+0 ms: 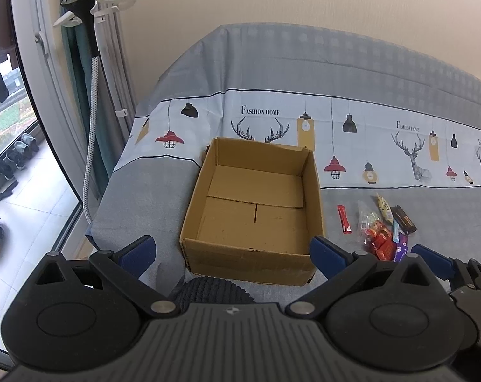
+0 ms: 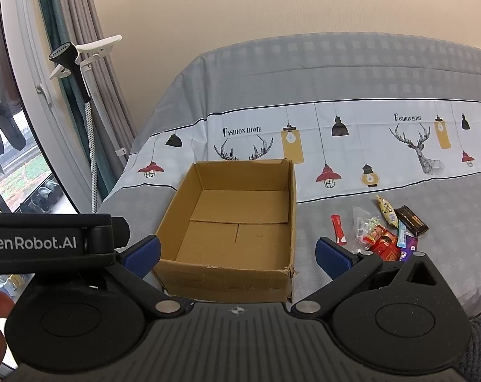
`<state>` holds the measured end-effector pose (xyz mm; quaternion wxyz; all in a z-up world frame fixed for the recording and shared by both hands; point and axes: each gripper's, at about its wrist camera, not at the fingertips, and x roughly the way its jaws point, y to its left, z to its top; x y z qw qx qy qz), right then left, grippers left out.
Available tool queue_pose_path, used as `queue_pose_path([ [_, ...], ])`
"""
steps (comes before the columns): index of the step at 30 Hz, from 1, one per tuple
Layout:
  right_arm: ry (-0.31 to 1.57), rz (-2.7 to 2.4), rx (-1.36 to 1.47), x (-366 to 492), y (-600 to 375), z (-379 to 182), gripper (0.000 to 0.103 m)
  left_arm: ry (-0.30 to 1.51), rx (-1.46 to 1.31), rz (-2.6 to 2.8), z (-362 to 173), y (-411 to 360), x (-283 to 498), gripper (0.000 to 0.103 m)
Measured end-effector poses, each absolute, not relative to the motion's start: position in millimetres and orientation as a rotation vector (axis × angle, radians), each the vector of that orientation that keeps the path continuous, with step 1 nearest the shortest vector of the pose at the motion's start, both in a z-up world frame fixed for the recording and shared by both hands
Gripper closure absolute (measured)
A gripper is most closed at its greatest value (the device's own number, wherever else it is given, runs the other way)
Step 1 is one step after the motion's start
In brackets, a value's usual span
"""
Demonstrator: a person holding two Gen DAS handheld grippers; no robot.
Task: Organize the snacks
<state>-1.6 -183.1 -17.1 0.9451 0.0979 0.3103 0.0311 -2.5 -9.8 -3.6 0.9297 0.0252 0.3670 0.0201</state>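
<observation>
**Both tools wide apart before an empty box**

The left tool (image 1: 231,253) and right tool (image 2: 238,253) hover with fingers spread, gripping nothing. A cardboard box (image 2: 189,273) sits open on the bed (image 2: 352,73). The snacks (image 2: 383,232) lie in a small heap on the bedspread, just right of the box, near the right tool.

The near edge of the snack pile (image 2: 387,242) is hidden behind the right gripper's arm. Wrapper print is too small to read. The bed (image 1: 399,73) is cut off at the right edge. The cardboard box (image 1: 250,264) has its front base hidden.
</observation>
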Motion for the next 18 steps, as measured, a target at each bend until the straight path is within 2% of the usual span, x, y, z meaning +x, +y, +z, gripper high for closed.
queue_pose_path([
  [18, 0.633, 0.067, 0.204, -0.8, -184.1, -17.3, 0.000, 0.755, 0.054, 0.040, -2.5, -9.9, -1.3, 0.000],
])
